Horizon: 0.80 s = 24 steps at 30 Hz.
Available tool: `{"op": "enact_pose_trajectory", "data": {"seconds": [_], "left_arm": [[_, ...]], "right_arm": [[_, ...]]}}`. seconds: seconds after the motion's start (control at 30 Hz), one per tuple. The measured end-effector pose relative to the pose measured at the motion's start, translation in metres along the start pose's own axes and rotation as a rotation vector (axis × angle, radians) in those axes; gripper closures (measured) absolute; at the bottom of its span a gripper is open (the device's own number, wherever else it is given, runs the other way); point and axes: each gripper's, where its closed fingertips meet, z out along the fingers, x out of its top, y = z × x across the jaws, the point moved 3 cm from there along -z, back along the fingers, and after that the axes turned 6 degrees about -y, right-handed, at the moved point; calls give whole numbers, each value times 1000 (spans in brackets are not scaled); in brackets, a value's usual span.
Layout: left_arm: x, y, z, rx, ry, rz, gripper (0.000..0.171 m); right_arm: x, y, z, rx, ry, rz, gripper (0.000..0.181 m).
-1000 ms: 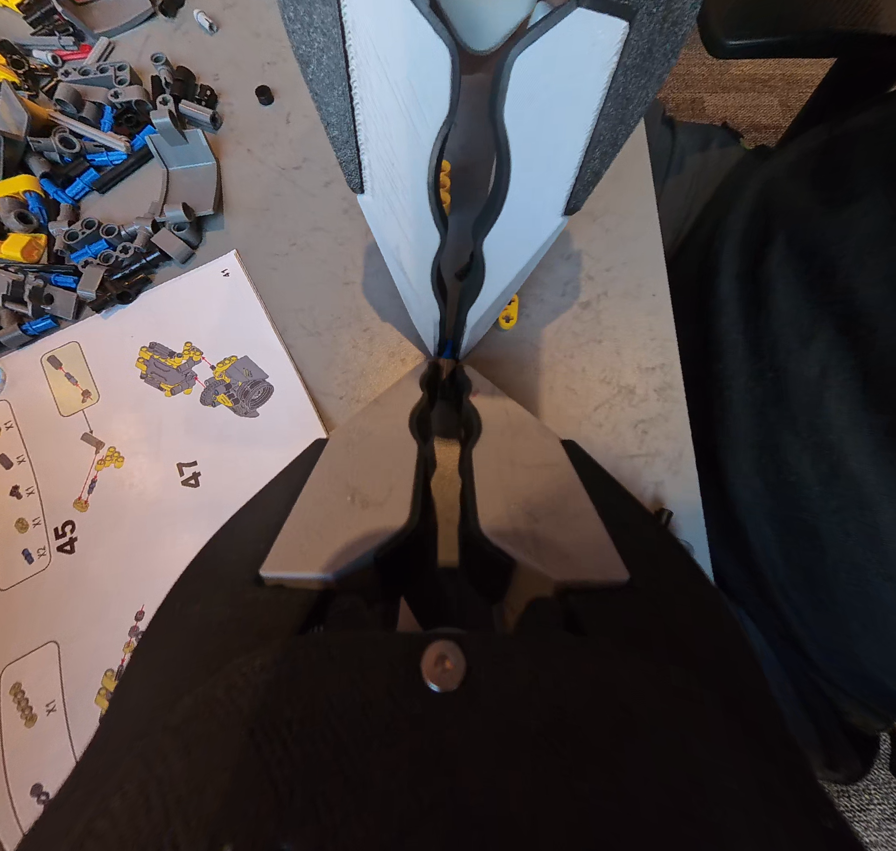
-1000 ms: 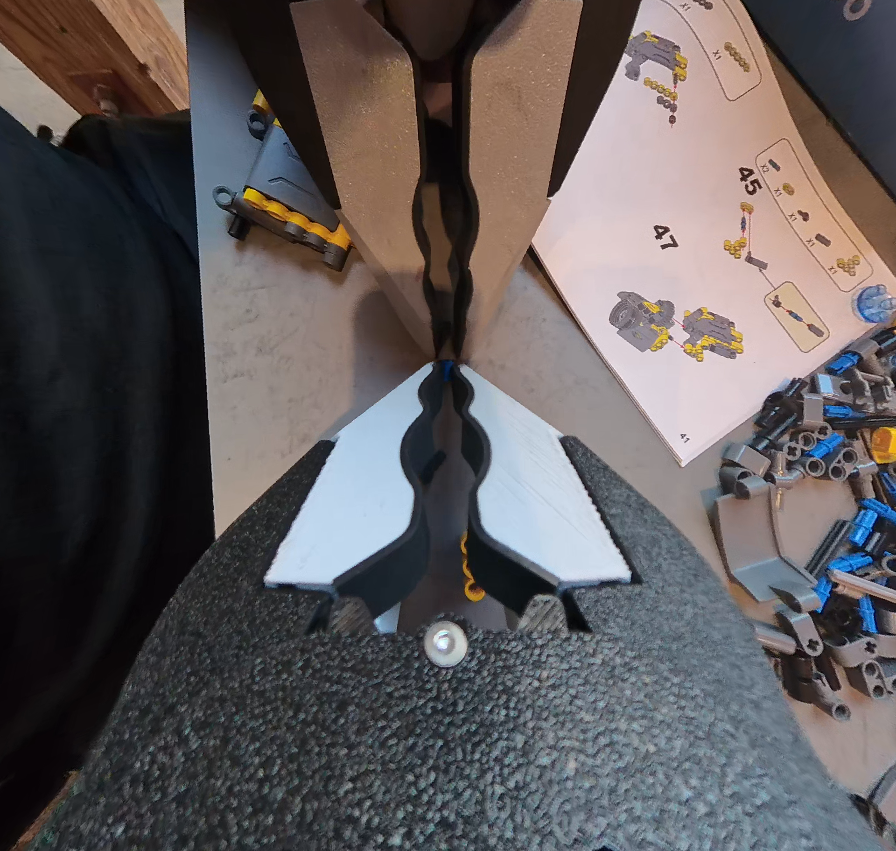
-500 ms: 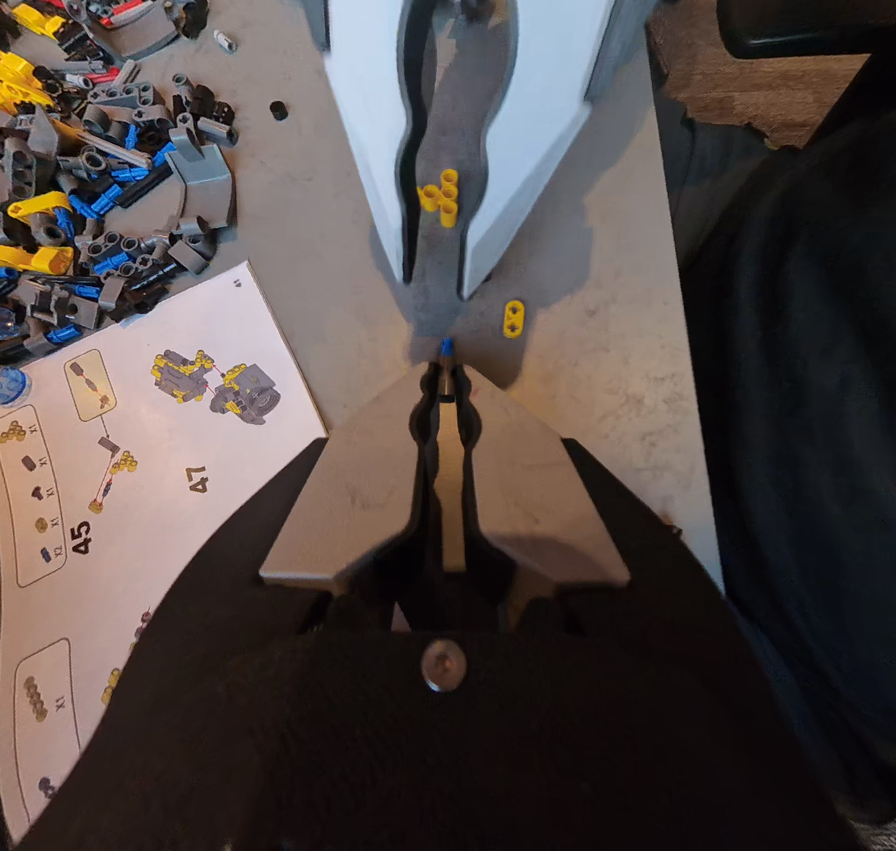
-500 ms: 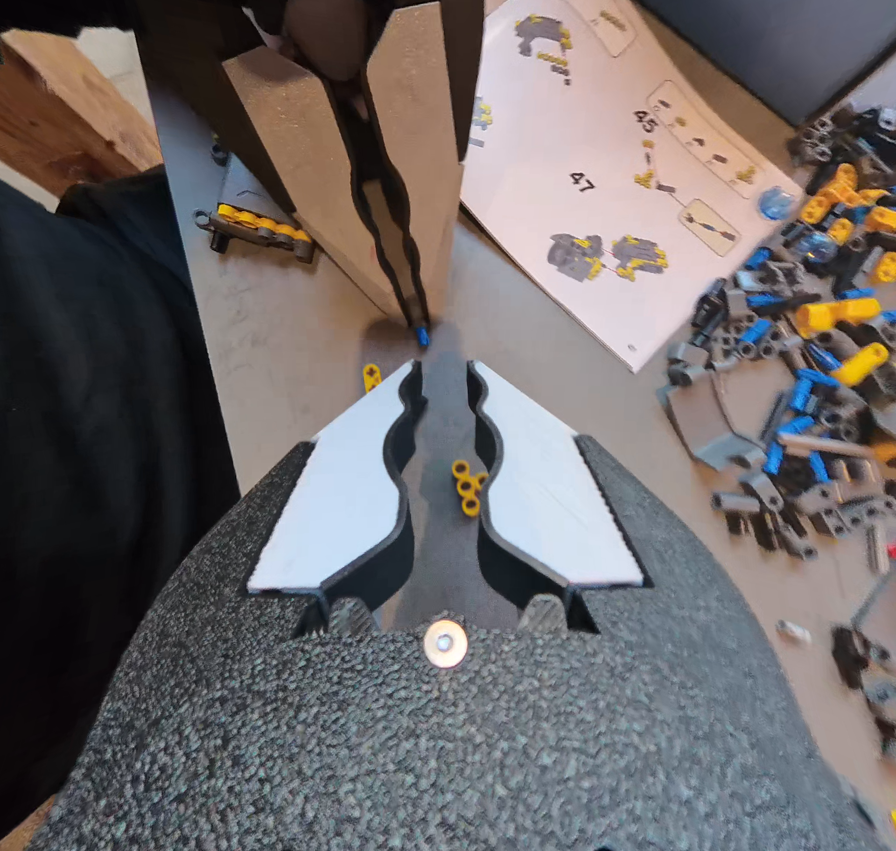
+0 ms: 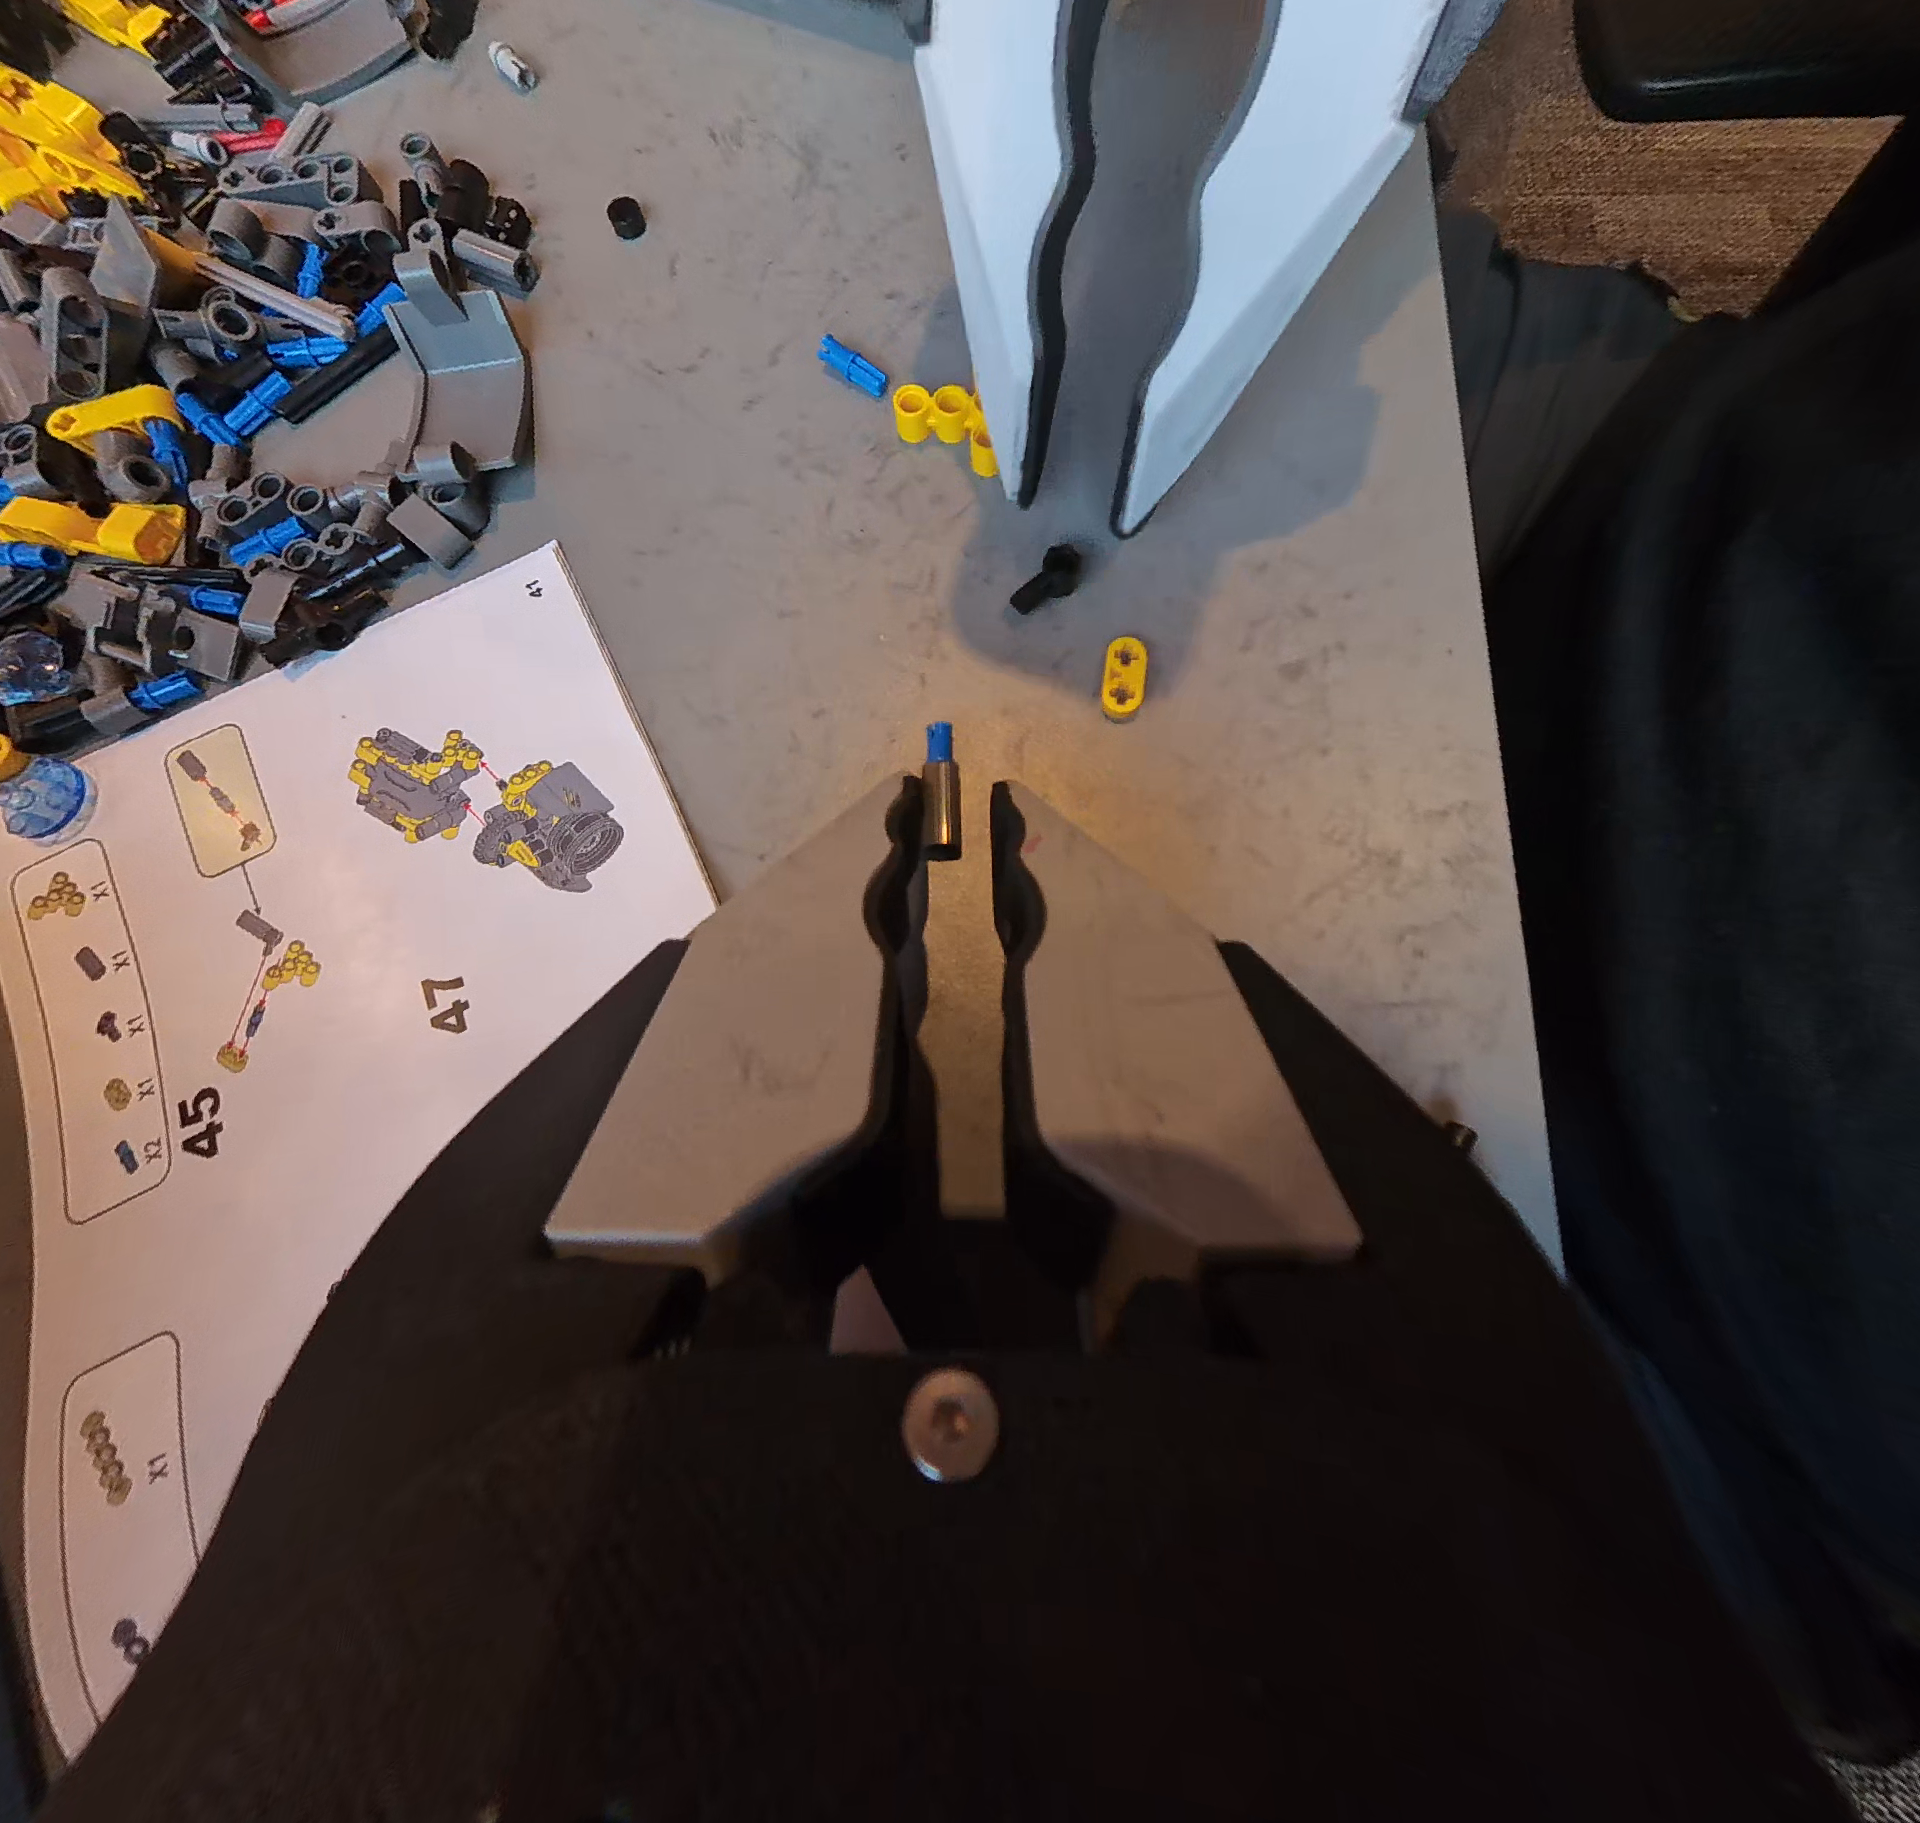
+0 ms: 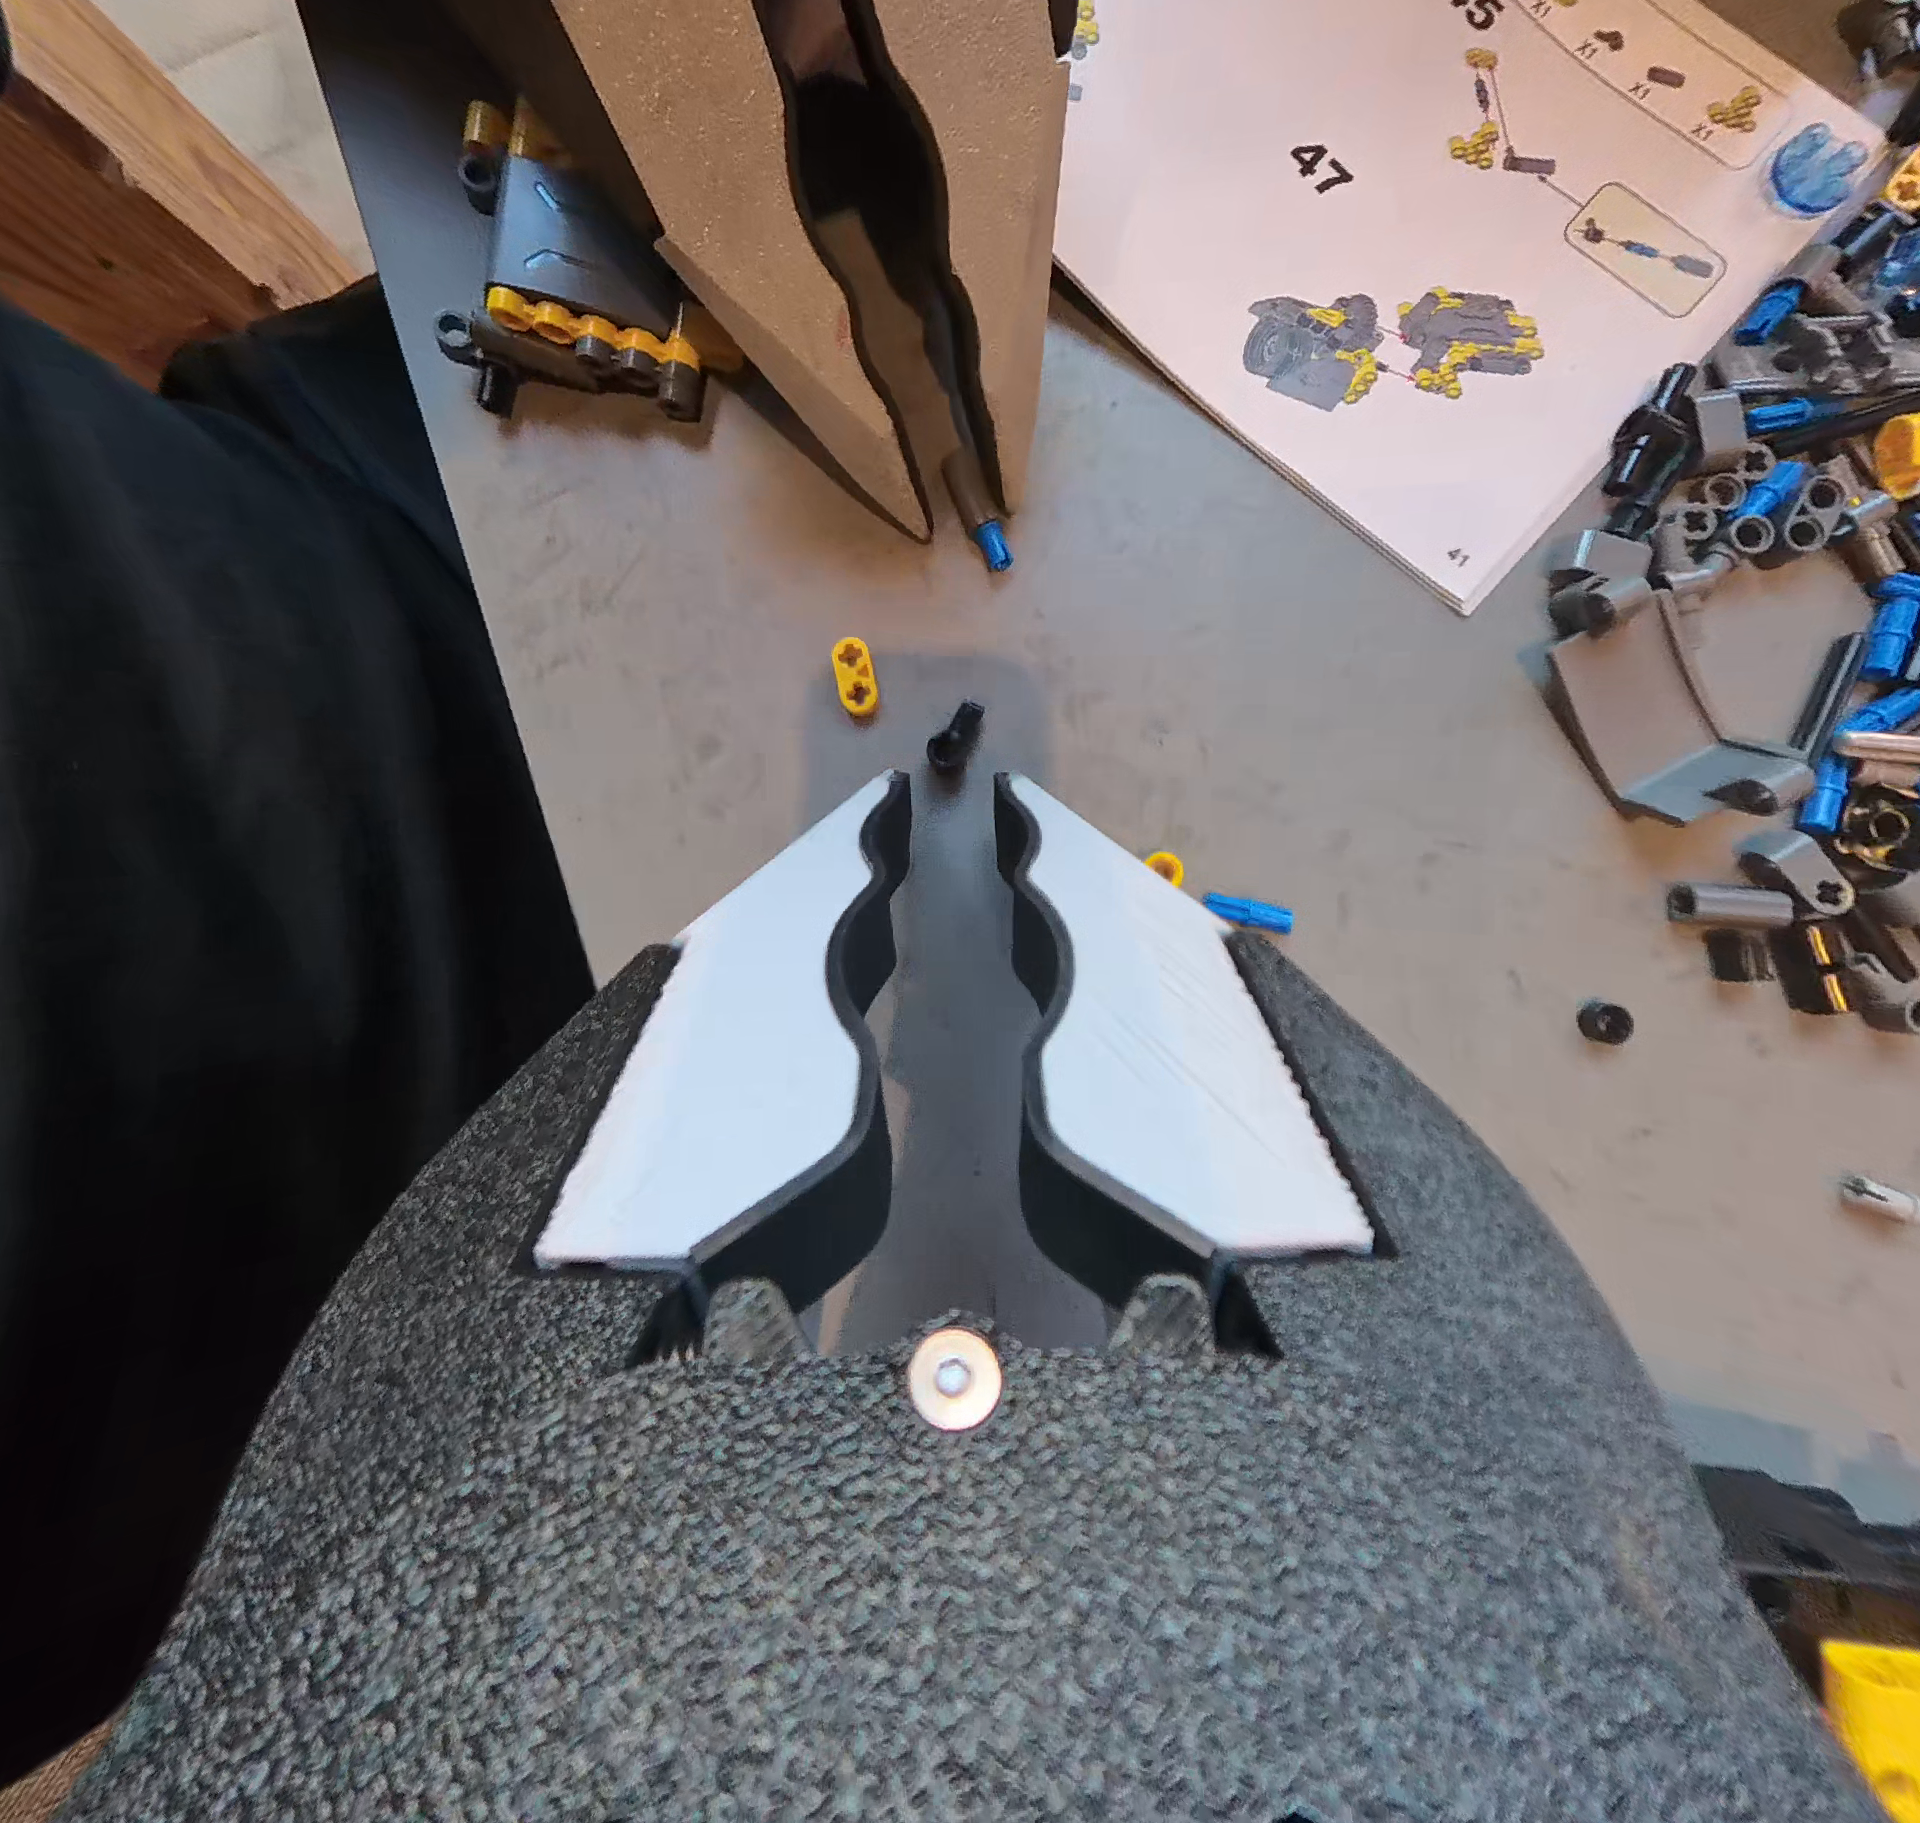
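Observation:
My left gripper (image 5: 951,786) has grey fingers and is shut on a short dark grey sleeve with a blue pin (image 5: 941,791) sticking out of its front end. It holds the piece just above the table; the piece also shows in the right wrist view (image 6: 982,516). My right gripper (image 6: 951,781), with white fingers, is open and empty and stands opposite, apart from the left one (image 6: 961,516). A small black pin (image 6: 956,734) lies on the table just ahead of its tips. A yellow two-hole piece (image 6: 854,674) lies to the left of the pin.
A yellow connector (image 5: 940,414) and a loose blue pin (image 5: 852,363) lie beside the right gripper (image 5: 1075,511). An open instruction booklet (image 5: 343,942) and a heap of grey, blue and yellow parts (image 5: 208,319) lie nearby. A grey-yellow sub-assembly (image 6: 582,319) sits by the table edge, with a person's dark clothing beyond it. Some 6 centimeters of space lies between my two pairs of fingers.
The grippers were tip to tip, both shut at the blue pin. The right one opened and drew back. The left one keeps the sleeve with the pin.

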Motion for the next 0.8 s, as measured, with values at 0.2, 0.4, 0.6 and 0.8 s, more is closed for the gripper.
{"op": "enact_pose_trajectory", "data": {"seconds": [0.2,0.4,0.6,0.8], "left_arm": [[-1,0,0,-8,3,2,164],[-2,-1,-1,-16,5,-3,168],[-2,-1,-1,-25,8,-8,169],[-2,-1,-2,-7,8,1,169]], "right_arm": [[3,2,9,15,1,28,167],[6,2,13,52,11,15,175],[17,8,20,71,10,-48,175],[18,9,17,44,-16,-71,168]]}}
